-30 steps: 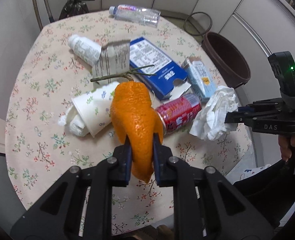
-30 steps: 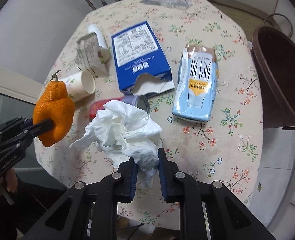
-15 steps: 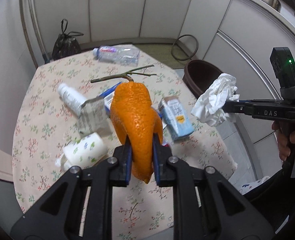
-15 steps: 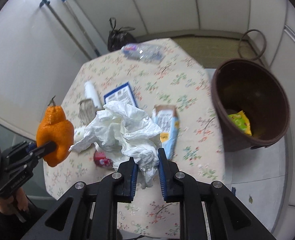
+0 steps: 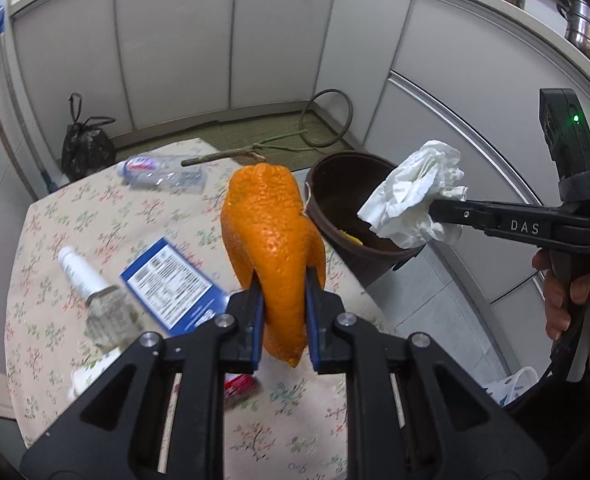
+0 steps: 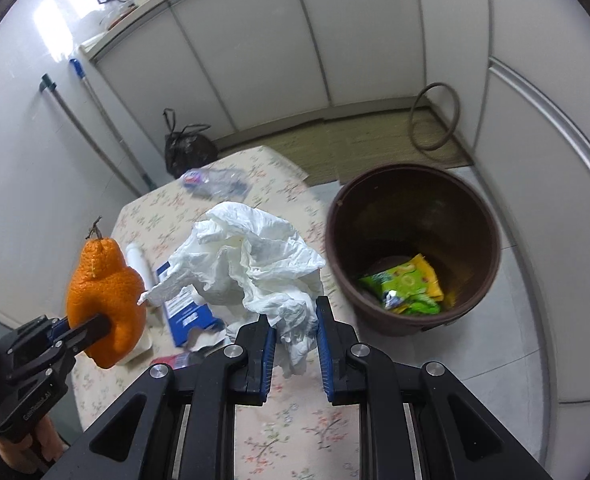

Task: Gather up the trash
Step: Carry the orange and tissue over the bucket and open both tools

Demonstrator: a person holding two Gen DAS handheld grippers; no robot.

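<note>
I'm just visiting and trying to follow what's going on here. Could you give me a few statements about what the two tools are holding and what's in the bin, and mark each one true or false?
1. The left tool is clamped on an orange fruit. True.
2. The right tool is empty. False: it grips a crumpled white tissue.
3. The brown bin already holds a green and yellow wrapper. True.
4. The clear plastic bottle is inside the bin. False: it lies on the floral table.
5. The blue box lies on the table. True.
6. The tissue has been dropped into the bin. False: it is held in the air.
</note>
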